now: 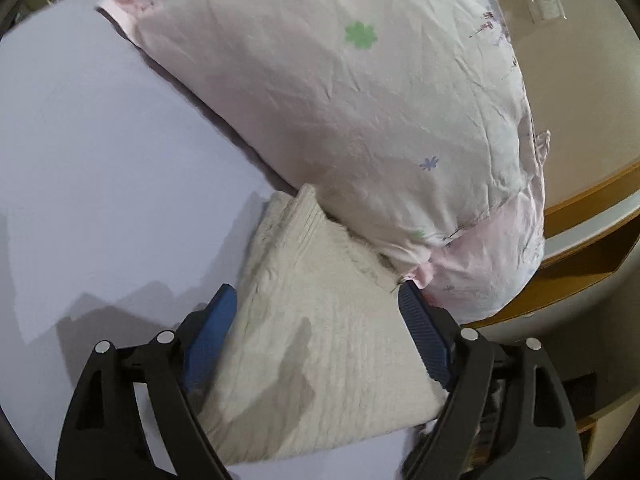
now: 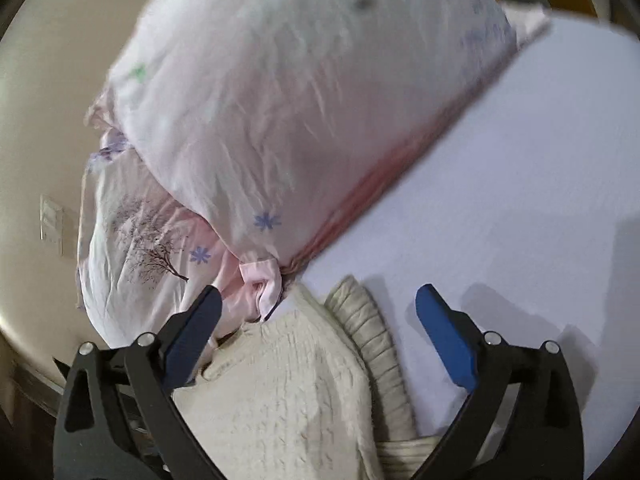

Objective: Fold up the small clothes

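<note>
Cream knit, thick and soft, makes up the small garment [image 1: 320, 344] lying on the pale lilac sheet [image 1: 100, 160], its far end tucked against the pink flowered pillow [image 1: 340, 100]. Seen from the left wrist, the left gripper [image 1: 318, 300] has its blue-padded jaws wide apart, one on either side of the folded bulk, holding nothing. The piece looks light and limp; it will likely sag and unfold if lifted by one corner, and the textured stitch should give the pads good purchase rather than slip. A sound hold would seem to be through all layers at a folded edge, or at two corners at once. Its surface shows fine raised rows, a few creases, and stacked ridged layers at the end nearest the pillow. From the right wrist, the right gripper [image 2: 318, 304] is likewise spread open and empty above the same garment, where a ribbed band [image 2: 372, 340], perhaps a cuff or hem, runs along the side toward the bare sheet. Motion blur softens this view.
</note>
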### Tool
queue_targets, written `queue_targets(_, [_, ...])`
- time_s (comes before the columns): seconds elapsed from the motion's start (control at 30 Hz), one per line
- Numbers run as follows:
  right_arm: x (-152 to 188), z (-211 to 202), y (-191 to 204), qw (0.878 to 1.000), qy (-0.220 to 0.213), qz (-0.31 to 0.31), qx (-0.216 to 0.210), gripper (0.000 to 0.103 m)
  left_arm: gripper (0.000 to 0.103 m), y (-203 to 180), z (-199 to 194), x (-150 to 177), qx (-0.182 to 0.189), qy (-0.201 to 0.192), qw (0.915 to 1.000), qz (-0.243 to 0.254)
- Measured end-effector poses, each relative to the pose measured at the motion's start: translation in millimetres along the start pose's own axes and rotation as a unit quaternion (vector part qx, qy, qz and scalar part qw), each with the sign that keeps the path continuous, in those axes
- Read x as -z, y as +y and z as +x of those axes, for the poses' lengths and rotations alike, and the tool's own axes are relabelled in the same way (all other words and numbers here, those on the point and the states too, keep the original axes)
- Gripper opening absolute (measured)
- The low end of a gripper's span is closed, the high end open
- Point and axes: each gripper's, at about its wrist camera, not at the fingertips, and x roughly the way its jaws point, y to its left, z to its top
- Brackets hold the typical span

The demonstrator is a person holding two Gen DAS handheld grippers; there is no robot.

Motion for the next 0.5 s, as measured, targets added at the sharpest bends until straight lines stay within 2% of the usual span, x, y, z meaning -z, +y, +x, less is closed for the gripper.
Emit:
queue_targets(0.17, [5.3,-0.5,-1.2,0.999,0.023,-0.019,-0.011,0.097,0.083,10.9,19.5,17.4,-0.032,0.069,0.9971,0.004])
queue_targets(0.23, [10.6,3.0,0.8,0.999,0.033,-0.026,-0.020,0.098,0.082,13.7,30.5,23.6,-0.035,0.086,0.9957,0.002])
queue_targets(0.3, [13.7,6.1,4.2,0.998,0.043,-0.029,-0.029,0.097,0.080,10.7,35.3,29.5,-0.040,0.084,0.9955,0.020])
queue_targets(0.33, [14.9,6.6,5.0,0.998,0.046,-0.031,-0.035,0.097,0.073,7.9,37.8,32.4,-0.043,0.084,0.9951,0.027])
queue_targets(0.37, [16.2,6.4,6.1,0.997,0.049,-0.035,-0.042,0.097,0.056,9.6,39.2,34.0,-0.041,0.089,0.9950,0.020])
queue_targets(0.4, [17.0,6.7,7.1,0.997,0.050,-0.038,-0.049,0.097,0.048,11.7,41.6,35.6,-0.042,0.092,0.9948,0.010])
queue_targets(0.43, [17.4,7.6,8.7,0.996,0.052,-0.040,-0.054,0.098,0.032,14.4,42.6,36.9,-0.046,0.090,0.9949,0.003])
queue_targets(0.47, [17.8,8.3,9.2,0.996,0.055,-0.041,-0.062,0.098,0.025,16.9,44.9,37.6,-0.049,0.094,0.9944,-0.003])
queue_targets(0.5, [17.6,8.9,9.6,0.995,0.058,-0.041,-0.068,0.097,0.023,16.3,46.3,37.6,-0.042,0.096,0.9944,-0.009])
